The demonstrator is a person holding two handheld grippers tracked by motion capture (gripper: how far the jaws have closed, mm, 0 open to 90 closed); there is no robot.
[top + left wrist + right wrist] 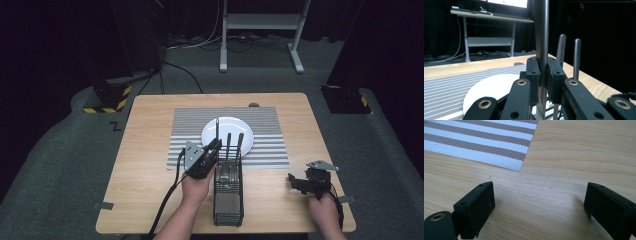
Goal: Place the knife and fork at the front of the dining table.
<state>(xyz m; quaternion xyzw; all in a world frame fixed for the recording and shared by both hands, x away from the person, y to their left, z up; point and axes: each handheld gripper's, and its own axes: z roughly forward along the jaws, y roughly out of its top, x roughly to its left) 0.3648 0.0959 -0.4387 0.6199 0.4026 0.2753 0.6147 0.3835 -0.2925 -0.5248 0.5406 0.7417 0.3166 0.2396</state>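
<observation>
A black wire cutlery basket (229,200) stands on the wooden table, near its front edge. My left gripper (215,146) is at the basket's far left corner, shut on an upright metal utensil handle (541,37) that rises above the jaws. Two more utensil handles (561,50) (577,57) stand upright in the basket just to its right. Which kind of utensil each one is stays hidden. My right gripper (296,183) hovers low over bare wood at the table's front right, jaws wide open with nothing between them (539,200).
A white plate (227,130) lies on a grey-and-white striped placemat (190,125) in the middle of the table; the mat's corner (486,142) is ahead of the right gripper. A small dark disc (254,105) sits at the table's far edge. A desk frame (260,30) stands beyond.
</observation>
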